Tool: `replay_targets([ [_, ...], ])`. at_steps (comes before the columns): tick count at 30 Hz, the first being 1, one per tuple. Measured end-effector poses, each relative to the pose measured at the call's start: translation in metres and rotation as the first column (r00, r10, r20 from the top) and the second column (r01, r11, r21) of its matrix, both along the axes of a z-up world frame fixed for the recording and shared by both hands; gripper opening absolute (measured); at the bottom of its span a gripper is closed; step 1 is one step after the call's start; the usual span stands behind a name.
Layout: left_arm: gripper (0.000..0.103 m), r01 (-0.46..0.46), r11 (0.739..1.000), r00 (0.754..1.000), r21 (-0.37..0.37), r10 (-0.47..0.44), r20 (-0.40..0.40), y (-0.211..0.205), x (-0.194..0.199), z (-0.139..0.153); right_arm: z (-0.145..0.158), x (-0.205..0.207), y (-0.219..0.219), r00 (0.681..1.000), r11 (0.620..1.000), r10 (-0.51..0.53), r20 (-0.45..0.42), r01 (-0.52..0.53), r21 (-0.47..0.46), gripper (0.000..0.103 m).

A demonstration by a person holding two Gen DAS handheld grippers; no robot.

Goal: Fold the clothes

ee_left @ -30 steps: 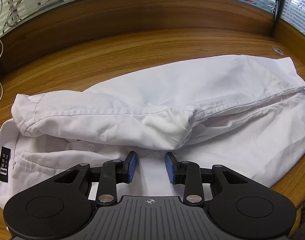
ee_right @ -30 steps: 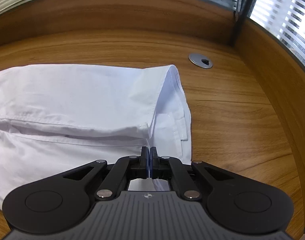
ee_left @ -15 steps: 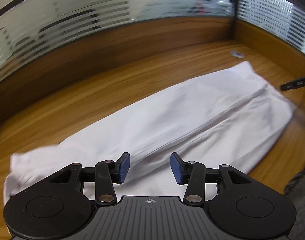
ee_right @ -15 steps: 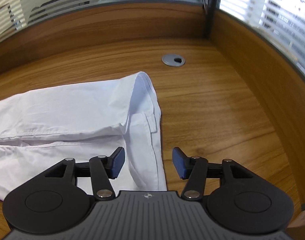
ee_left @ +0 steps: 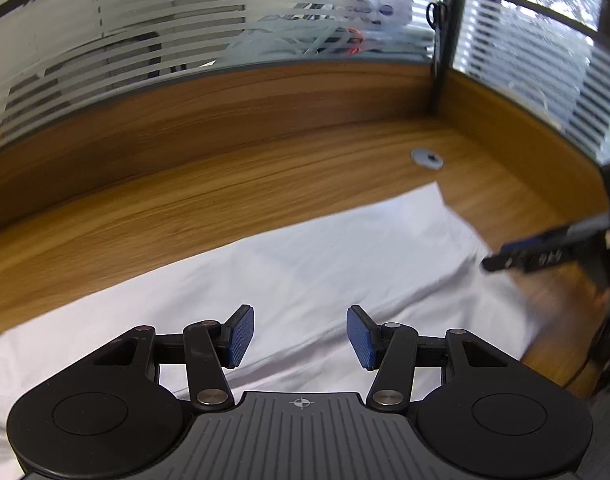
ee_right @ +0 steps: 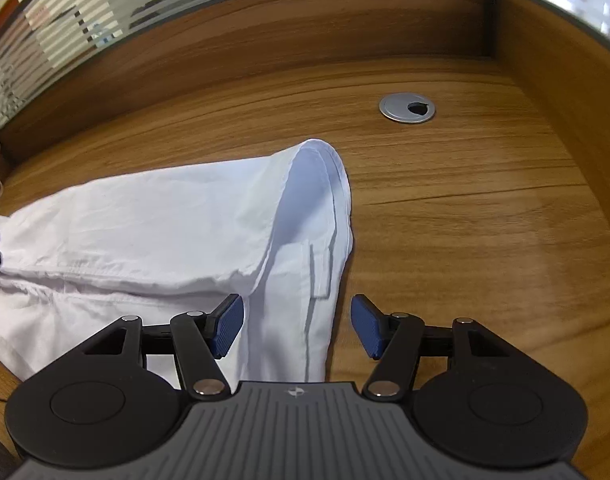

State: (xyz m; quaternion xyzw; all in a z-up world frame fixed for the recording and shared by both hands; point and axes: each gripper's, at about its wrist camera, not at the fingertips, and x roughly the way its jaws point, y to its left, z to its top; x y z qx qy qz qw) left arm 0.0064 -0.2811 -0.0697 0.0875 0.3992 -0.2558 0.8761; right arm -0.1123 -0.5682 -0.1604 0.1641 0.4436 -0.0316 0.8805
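White shirt [ee_right: 153, 236] lies on the wooden surface [ee_right: 465, 208] beside striped glass partitions [ee_left: 145, 40]; left tongs [ee_left: 301, 336] and right tongs [ee_right: 295, 326] opening, gripping nothing.

The white garment [ee_left: 305, 264] is smeared by motion in the left wrist view, so its seams and folds cannot be read there, and it runs off the left edge and under the left tongs' [ee_left: 300, 336] body. The right tongs [ee_left: 545, 250], at the right edge, show only as a dark blurred streak, cut off. In the right wrist view the garment [ee_right: 153, 224] leaves the picture at the left, its near part hidden behind the right tongs' [ee_right: 297, 324] body. What lies behind the striped glass partition [ee_left: 145, 36] beyond the surface's far edge is too hazy to tell.
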Motion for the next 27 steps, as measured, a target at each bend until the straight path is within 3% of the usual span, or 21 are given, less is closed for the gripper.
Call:
replay_targets([
  [4,0.055,-0.036,0.998,0.998,-0.059,0.033,-0.050,-0.026,0.006,0.007,-0.007,0.006,-0.012,1.000,0.998,0.015,0.002,-0.015,0.055,0.048],
  [7,0.055,-0.066,0.991,0.990,-0.118,0.050,-0.131,-0.041,0.015,0.007,-0.009,0.007,-0.013,0.998,0.996,0.065,0.018,-0.066,0.052,0.044],
  [9,0.055,-0.091,0.983,0.980,-0.159,0.060,-0.191,-0.051,0.023,0.004,-0.010,0.009,-0.014,0.996,0.994,0.092,0.021,-0.093,0.052,0.030],
  [10,0.055,-0.100,0.979,0.974,-0.179,0.059,-0.220,-0.055,0.027,0.001,-0.011,0.010,-0.014,0.995,0.993,0.102,0.018,-0.102,0.054,0.014],
  [11,0.055,-0.093,0.978,0.973,-0.186,0.049,-0.228,-0.061,0.029,-0.002,-0.012,0.010,-0.016,0.994,0.991,0.107,0.014,-0.107,0.076,0.008],
  [13,0.052,-0.059,0.981,0.977,-0.184,0.018,-0.214,-0.075,0.032,-0.009,-0.010,0.009,-0.019,0.995,0.990,0.098,0.028,-0.100,0.099,0.007],
  [14,0.037,-0.030,0.986,0.980,-0.163,-0.003,-0.200,-0.084,0.032,-0.014,-0.008,0.008,-0.019,0.995,0.989,0.093,0.035,-0.096,0.109,0.007],
  [16,0.026,0.050,0.994,0.983,-0.092,-0.066,-0.170,-0.103,0.029,-0.025,-0.005,0.007,-0.021,0.996,0.988,0.082,0.046,-0.087,0.128,0.007],
  [20,0.021,0.183,0.983,0.973,-0.011,-0.182,-0.144,-0.130,0.021,-0.042,-0.003,0.004,-0.021,0.995,0.987,0.076,0.060,-0.084,0.138,0.007],
  [25,0.016,0.201,0.978,0.957,-0.058,-0.209,-0.201,-0.147,0.030,-0.055,-0.002,0.003,-0.018,0.995,0.987,0.075,0.065,-0.083,0.134,0.007],
  [27,0.016,0.169,0.982,0.953,-0.086,-0.185,-0.239,-0.149,0.038,-0.062,-0.002,0.003,-0.017,0.995,0.988,0.076,0.065,-0.084,0.132,0.007],
])
